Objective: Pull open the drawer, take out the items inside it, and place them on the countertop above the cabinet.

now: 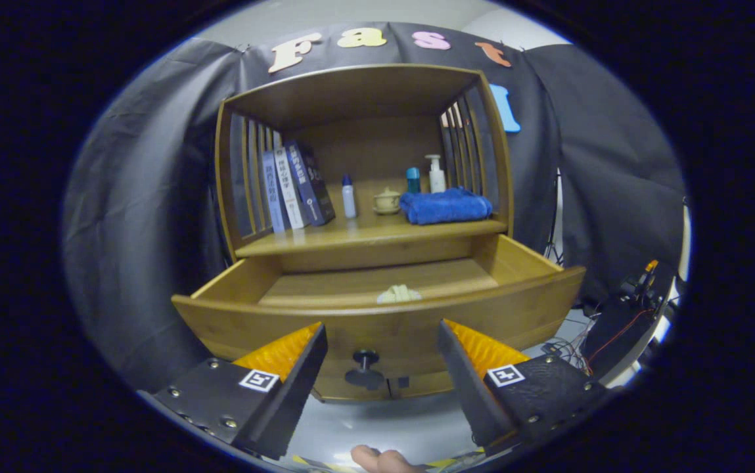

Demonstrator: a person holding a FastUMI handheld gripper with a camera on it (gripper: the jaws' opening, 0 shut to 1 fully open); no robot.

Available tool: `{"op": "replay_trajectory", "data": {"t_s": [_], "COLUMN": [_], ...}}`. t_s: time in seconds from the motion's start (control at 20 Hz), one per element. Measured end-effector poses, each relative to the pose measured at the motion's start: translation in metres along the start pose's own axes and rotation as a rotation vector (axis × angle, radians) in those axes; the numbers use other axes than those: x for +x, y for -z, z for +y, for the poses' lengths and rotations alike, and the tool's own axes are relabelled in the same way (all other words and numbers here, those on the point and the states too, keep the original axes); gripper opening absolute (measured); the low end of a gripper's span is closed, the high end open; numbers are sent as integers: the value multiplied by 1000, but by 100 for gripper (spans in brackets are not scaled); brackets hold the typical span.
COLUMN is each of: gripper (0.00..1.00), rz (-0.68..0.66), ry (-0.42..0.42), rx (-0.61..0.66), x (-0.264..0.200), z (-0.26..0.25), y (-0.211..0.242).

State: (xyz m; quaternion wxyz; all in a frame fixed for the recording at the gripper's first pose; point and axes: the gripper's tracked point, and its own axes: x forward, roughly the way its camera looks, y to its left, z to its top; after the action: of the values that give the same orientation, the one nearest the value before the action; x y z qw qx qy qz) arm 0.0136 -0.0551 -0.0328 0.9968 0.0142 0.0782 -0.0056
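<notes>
Two fingers of the gripper (382, 341) stand wide apart at the bottom of the view, and nothing is held between them. Below them a fingertip of a person's hand (380, 458) shows, above a pale grey floor (390, 424).

Just ahead of the fingers, seen in the gap between them, is the small dark round knob (365, 368) on the front panel of the wooden drawer (377, 325). The fingers do not touch the knob. The drawer is pulled out from the brown wooden cabinet (364, 164) toward the camera. Inside it, close behind the front panel and a little right of the middle, lies a small pale cream item (399, 293), perhaps of cloth; only its top part shows over the panel, so I cannot tell exactly what it is.

Beyond the drawer is the desk (364, 233), the flat wooden top of the cabinet under a shelf frame with slatted sides. On it, at the left, three books (295, 187) lean against the slats. To their right stand a small white bottle with a blue cap (349, 197), a small beige lidded cup (387, 201), and a folded blue towel (446, 205). Behind the towel stand a teal bottle (412, 179) and a white pump bottle (437, 175).

At the far right, beside the cabinet, some dark equipment with wires (620, 322) sits.
</notes>
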Motion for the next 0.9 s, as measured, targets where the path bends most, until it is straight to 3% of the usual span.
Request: {"op": "replay_trajectory", "data": {"t_s": [0.15,0.3,0.7,0.9], "gripper": [99,99,96,67], "rz": [-38,7,468,659], "ry": [23,33,86,108], "rx": [-51,-60,-90,4], "x": [6,38,136,158], "z": [-3,-2,-16,-27], "y": [-48,-69,3,42]}}
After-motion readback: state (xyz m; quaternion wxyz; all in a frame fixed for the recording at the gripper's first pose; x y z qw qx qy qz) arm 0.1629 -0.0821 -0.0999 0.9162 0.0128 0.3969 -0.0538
